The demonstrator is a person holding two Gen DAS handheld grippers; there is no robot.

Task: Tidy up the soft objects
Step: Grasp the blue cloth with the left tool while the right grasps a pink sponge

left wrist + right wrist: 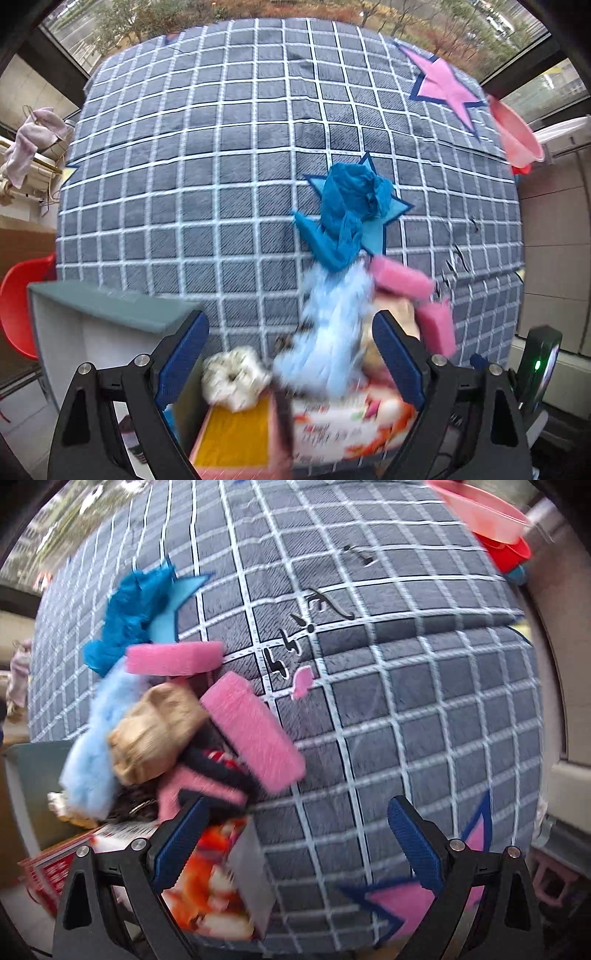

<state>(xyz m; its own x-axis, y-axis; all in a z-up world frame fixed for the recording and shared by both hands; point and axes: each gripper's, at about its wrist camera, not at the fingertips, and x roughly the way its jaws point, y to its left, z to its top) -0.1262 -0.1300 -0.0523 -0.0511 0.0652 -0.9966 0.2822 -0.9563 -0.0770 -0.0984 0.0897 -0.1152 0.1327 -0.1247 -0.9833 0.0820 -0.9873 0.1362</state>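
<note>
pile: heap of soft things point(332, 295) on checked blanket point(221, 166), near its front edge
from jaws: just ahead of left gripper point(291, 354); ahead-left of right gripper point(299, 842)
long axis: light blue fluffy strip point(332, 332) runs away from left jaws, roughly
nearer: left, prob.
jaws: both wide, nothing held
box: open grey box point(107, 306) left of pile
room: window behind, red basin point(517, 136) far right

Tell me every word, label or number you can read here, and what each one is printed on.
None can be read for certain.
Black brush-like marks on the checked blanket: look like script, not legible.
Orange-and-white packet: printed lettering, too blurred to read.
Red box: white print, too blurred and small to read.
</note>
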